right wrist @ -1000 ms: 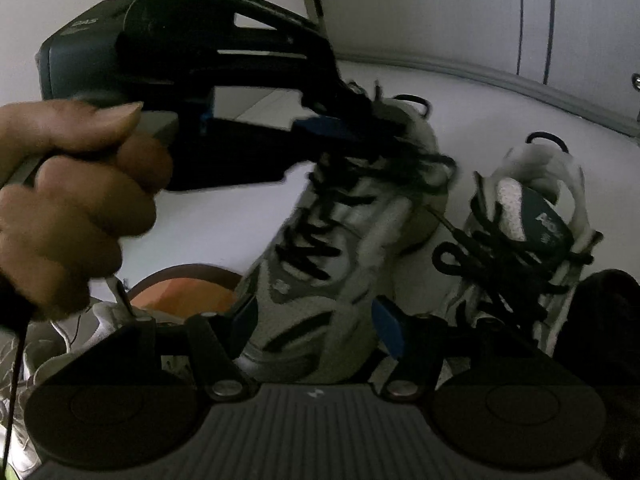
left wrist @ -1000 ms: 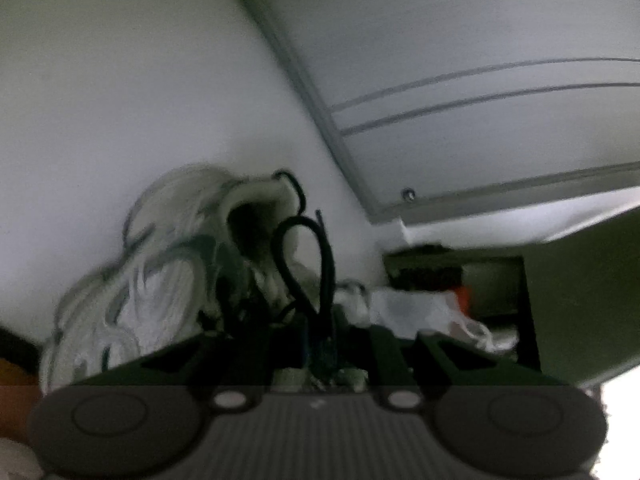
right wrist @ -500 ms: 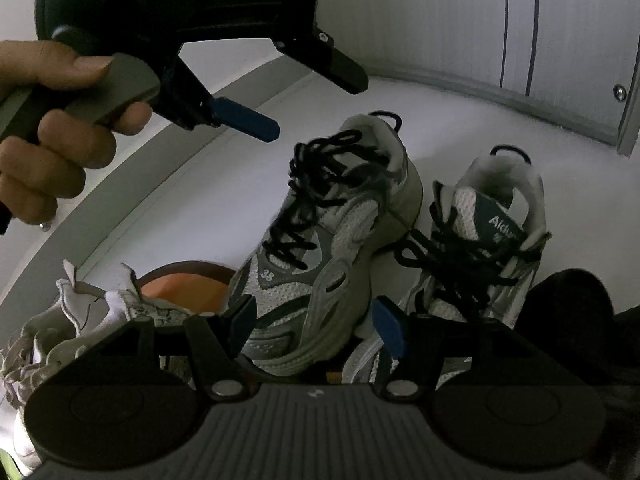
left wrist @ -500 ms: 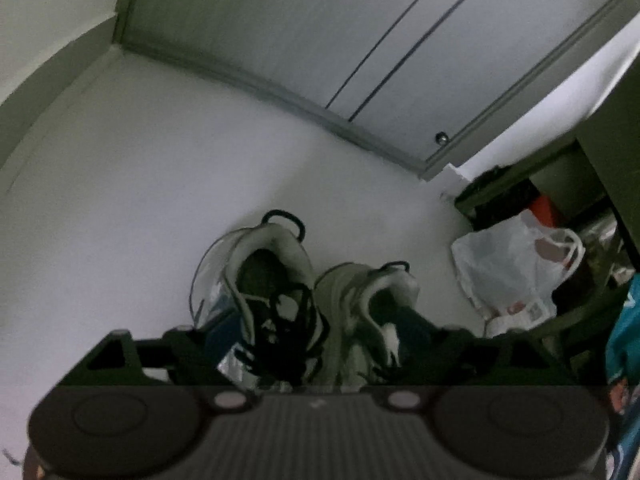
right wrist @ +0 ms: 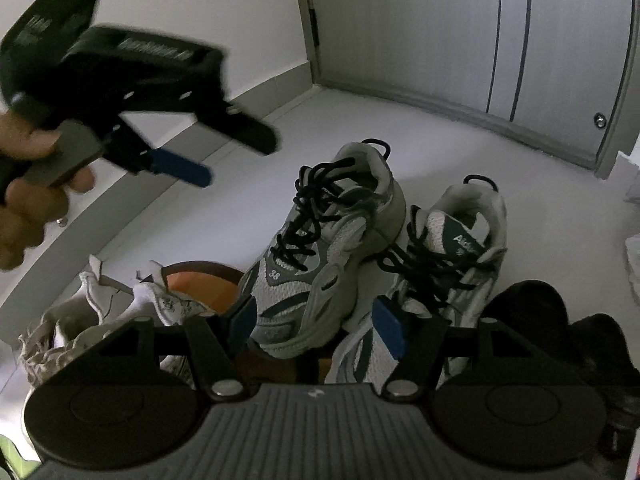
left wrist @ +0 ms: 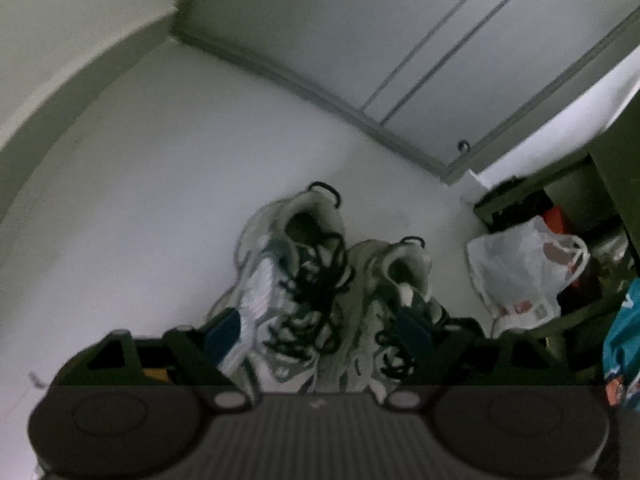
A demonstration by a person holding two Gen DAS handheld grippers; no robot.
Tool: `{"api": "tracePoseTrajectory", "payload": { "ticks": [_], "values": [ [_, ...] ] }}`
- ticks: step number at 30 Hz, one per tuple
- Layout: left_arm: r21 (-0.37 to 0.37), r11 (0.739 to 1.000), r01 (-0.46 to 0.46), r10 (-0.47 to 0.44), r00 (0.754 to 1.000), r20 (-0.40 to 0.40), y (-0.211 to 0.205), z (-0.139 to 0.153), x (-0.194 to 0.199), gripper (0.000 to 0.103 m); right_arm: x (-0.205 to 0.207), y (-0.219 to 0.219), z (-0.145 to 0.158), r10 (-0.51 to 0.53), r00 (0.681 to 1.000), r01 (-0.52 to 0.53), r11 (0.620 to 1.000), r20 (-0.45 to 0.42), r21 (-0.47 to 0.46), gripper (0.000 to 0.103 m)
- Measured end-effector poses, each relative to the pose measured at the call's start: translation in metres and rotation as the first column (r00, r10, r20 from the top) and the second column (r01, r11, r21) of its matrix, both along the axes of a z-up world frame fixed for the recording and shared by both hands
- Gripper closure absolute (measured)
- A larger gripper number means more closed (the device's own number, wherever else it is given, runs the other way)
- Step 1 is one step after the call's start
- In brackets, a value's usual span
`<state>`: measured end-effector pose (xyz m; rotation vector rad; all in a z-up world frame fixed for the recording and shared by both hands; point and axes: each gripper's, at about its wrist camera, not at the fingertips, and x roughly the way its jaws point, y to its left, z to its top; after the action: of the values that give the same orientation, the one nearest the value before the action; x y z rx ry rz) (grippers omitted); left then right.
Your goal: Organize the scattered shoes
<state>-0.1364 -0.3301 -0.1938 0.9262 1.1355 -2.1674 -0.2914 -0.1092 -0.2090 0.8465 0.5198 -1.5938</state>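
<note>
Two grey-and-white sneakers with black laces stand side by side on the pale floor, heels toward the far doors: the left sneaker (right wrist: 320,248) (left wrist: 276,280) and the right sneaker (right wrist: 452,248) (left wrist: 384,280). My left gripper (left wrist: 316,332) hovers above them, open and empty. The right wrist view shows it raised at the upper left (right wrist: 224,156) in a hand (right wrist: 28,200). My right gripper (right wrist: 314,324) is open above the toes of the pair, its blue pads (right wrist: 388,328) clear of the shoes.
White sneakers (right wrist: 80,320) lie at the lower left beside a round orange-and-brown object (right wrist: 200,280). Black shoes (right wrist: 540,320) sit to the right. A white plastic bag (left wrist: 516,276) and dark furniture (left wrist: 560,200) stand right of the pair. Sliding doors (right wrist: 480,40) close the far side.
The left gripper let go of the left sneaker's laces, opened wide and rose up and away. The sneaker now rests beside its mate. The right gripper also lifted back from the pair.
</note>
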Motion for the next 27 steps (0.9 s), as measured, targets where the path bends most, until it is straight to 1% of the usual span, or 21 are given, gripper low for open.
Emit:
{"api": "tracePoseTrajectory", "payload": {
  "ticks": [3, 6, 9, 12, 14, 16, 18, 21, 27],
  "values": [
    [0.013, 1.000, -0.010, 0.010, 1.000, -0.012, 0.013, 0.001, 0.018, 0.016, 0.005, 0.006, 0.008, 0.001, 1.000, -0.001, 1.000, -0.019, 0.008, 0.034],
    [0.003, 1.000, -0.021, 0.021, 1.000, -0.002, 0.026, 0.003, 0.035, 0.015, 0.010, 0.013, 0.014, -0.012, 0.999, 0.012, 1.000, -0.030, 0.020, 0.034],
    [-0.015, 0.999, -0.047, 0.047, 0.999, -0.002, 0.043, 0.009, 0.060, 0.014, 0.015, 0.018, 0.020, -0.031, 0.999, 0.031, 0.999, -0.027, 0.026, 0.034],
    [-0.035, 0.997, -0.076, 0.075, 0.997, -0.027, 0.055, 0.018, 0.089, 0.011, 0.023, 0.025, 0.027, -0.029, 0.999, 0.030, 0.999, -0.046, 0.035, 0.034],
    [-0.025, 0.995, -0.101, 0.100, 0.994, -0.050, 0.060, 0.021, 0.110, 0.011, 0.027, 0.029, 0.030, -0.034, 0.998, 0.037, 0.998, -0.056, 0.047, 0.034],
    [-0.016, 0.993, -0.114, 0.113, 0.992, -0.061, 0.064, 0.023, 0.126, 0.011, 0.029, 0.034, 0.035, -0.048, 0.998, 0.051, 0.997, -0.048, 0.055, 0.034],
    [-0.024, 0.993, -0.114, 0.112, 0.992, -0.056, 0.070, 0.024, 0.137, 0.011, 0.031, 0.038, 0.040, -0.063, 0.997, 0.065, 0.996, -0.037, 0.055, 0.034],
    [-0.050, 0.994, -0.102, 0.100, 0.994, -0.041, 0.083, 0.027, 0.152, 0.010, 0.036, 0.043, 0.045, -0.067, 0.997, 0.070, 0.996, -0.046, 0.057, 0.034],
    [-0.047, 0.993, -0.107, 0.105, 0.993, -0.047, 0.105, 0.031, 0.173, 0.007, 0.050, 0.049, 0.054, -0.071, 0.996, 0.075, 0.995, -0.053, 0.071, 0.034]
  ]
}}
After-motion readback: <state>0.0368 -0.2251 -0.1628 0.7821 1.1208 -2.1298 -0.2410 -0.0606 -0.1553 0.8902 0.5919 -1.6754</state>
